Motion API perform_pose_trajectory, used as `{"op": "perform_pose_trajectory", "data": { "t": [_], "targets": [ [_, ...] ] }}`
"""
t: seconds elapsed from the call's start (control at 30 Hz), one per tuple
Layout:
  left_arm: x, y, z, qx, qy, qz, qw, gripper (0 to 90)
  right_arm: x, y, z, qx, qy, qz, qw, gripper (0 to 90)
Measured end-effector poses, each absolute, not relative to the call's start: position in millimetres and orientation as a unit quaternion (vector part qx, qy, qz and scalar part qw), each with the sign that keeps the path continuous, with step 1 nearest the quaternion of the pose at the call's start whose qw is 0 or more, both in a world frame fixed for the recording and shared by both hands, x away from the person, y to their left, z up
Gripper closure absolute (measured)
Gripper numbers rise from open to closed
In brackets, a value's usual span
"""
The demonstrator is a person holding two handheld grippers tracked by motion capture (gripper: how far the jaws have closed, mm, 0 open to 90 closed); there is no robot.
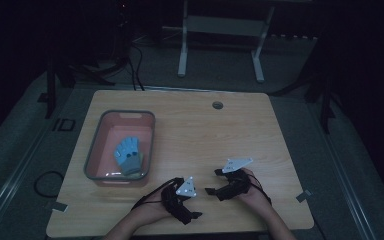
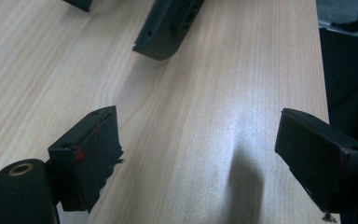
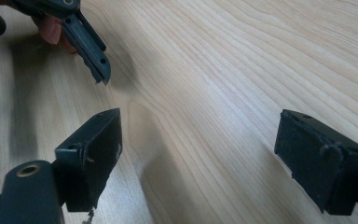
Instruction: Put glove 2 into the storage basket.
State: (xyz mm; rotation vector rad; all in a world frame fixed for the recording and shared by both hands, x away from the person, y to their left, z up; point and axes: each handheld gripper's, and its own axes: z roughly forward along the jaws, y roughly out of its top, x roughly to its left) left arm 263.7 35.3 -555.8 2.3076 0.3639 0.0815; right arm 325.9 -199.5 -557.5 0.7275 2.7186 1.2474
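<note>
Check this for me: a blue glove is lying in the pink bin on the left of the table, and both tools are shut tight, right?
Not quite. The blue glove does lie in the pink bin, as the high view shows, but the left tool and right tool are open: each gripper view shows its jaws wide apart over bare table.

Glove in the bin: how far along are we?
Done: the blue glove already lies inside the pink bin. In hand: nothing; the left hand-held gripper and right hand-held gripper both stand open over bare table. Left: no other item lies on the table to move.
</note>
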Motion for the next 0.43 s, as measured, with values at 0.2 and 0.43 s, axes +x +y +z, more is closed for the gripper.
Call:
{"op": "perform_pose_trajectory", "data": {
  "t": [0.2,0.43],
  "targets": [
    [262.5,37.6,-555.7,0.905,0.147,0.037,0.398,14.4,326.6,-204.2,-558.1,0.243,0.880,0.408,0.038,15.1],
    [261.0,38.0,-556.4,0.903,0.146,0.038,0.402,14.4,326.8,-204.5,-559.1,0.243,0.880,0.405,0.041,15.1]
  ]
}}
